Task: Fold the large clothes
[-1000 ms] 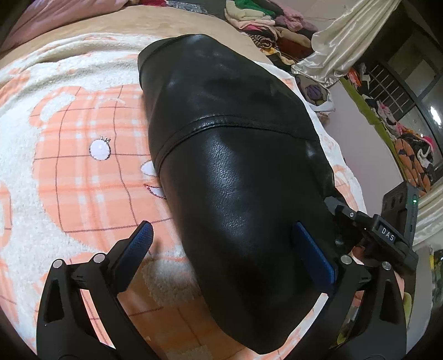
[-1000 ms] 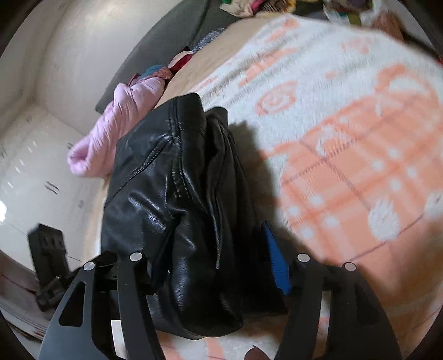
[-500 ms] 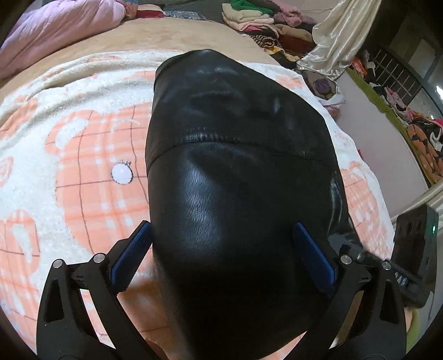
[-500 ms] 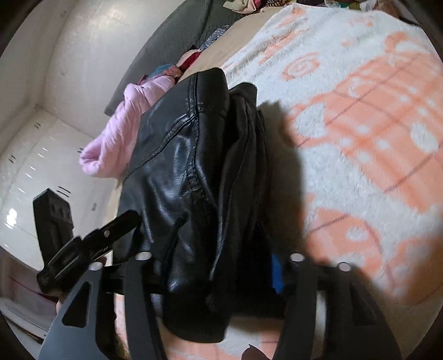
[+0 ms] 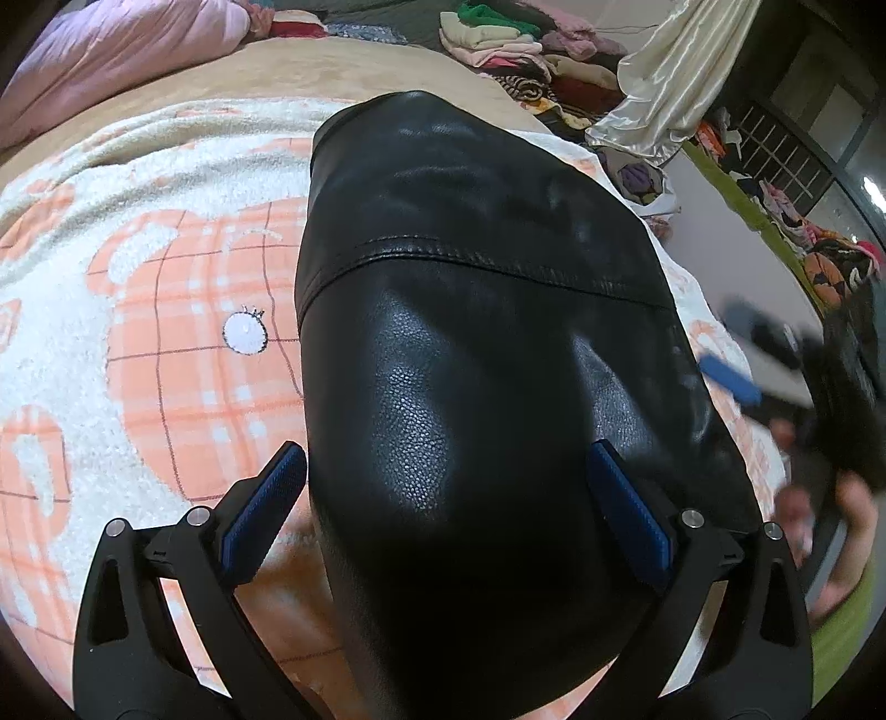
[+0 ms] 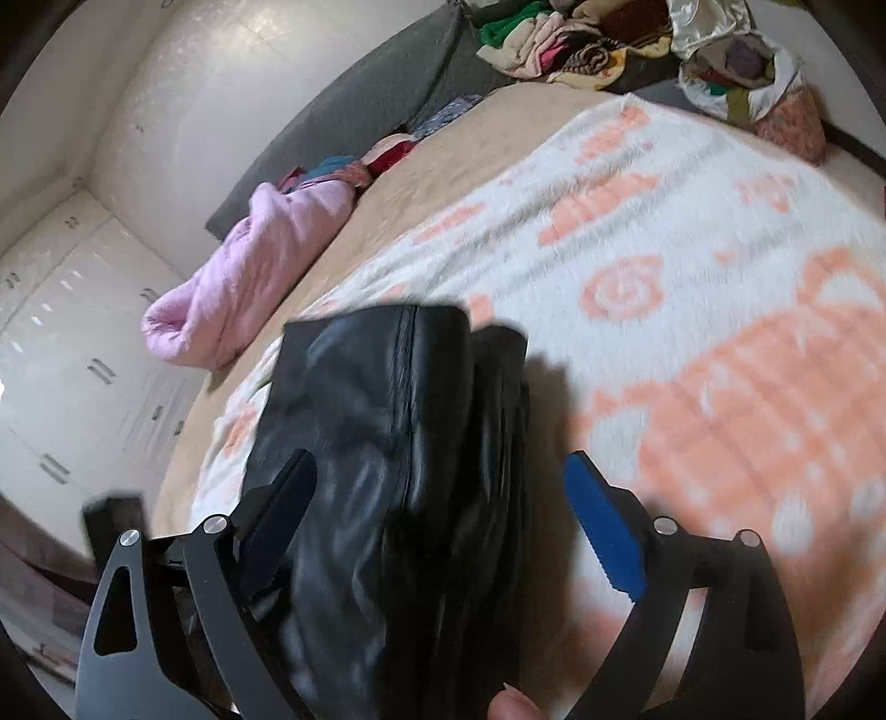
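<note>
Jacket (image 5: pixel 487 343) between both claws: thick, heavy, slick, we judge. Left claw (image 5: pixel 443 509) released; right claw (image 6: pixel 443 531) opening, pads clear. We'd grip its seamed edge.

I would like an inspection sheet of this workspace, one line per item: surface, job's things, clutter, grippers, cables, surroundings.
Surface: bed under a white and orange blanket, with a tan sheet beyond it.
Job's things: black leather jacket, folded into a bundle, lying on the blanket.
Clutter: pink quilt at the bed's edge; clothes pile beyond the bed.
Grippers: left gripper wide, pads on either side of the jacket, contact unclear; right gripper opening, jacket between the jaws, blue pad clear of it.
Cables: nothing seen.
Surroundings: white cupboards, cream curtain.
</note>
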`<action>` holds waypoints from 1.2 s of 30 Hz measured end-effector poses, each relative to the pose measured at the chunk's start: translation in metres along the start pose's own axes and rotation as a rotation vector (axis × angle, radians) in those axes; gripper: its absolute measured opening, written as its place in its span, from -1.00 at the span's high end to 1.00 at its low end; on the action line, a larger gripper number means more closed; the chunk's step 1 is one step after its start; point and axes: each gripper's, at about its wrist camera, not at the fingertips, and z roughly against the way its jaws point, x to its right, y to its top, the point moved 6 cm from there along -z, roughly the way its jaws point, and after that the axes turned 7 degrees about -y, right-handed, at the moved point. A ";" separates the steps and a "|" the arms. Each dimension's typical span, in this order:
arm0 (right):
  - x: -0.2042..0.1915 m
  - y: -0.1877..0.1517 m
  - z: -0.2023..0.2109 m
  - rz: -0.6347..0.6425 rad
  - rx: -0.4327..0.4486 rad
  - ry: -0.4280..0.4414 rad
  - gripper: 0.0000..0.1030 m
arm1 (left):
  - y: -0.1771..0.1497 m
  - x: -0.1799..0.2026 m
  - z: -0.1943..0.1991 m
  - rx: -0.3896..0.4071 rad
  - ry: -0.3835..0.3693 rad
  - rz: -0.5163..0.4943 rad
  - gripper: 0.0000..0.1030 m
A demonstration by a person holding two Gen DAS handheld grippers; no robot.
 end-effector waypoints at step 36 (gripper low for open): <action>0.010 -0.022 -0.031 0.065 0.003 -0.084 -0.17 | -0.004 0.009 0.011 0.012 0.036 -0.056 -0.83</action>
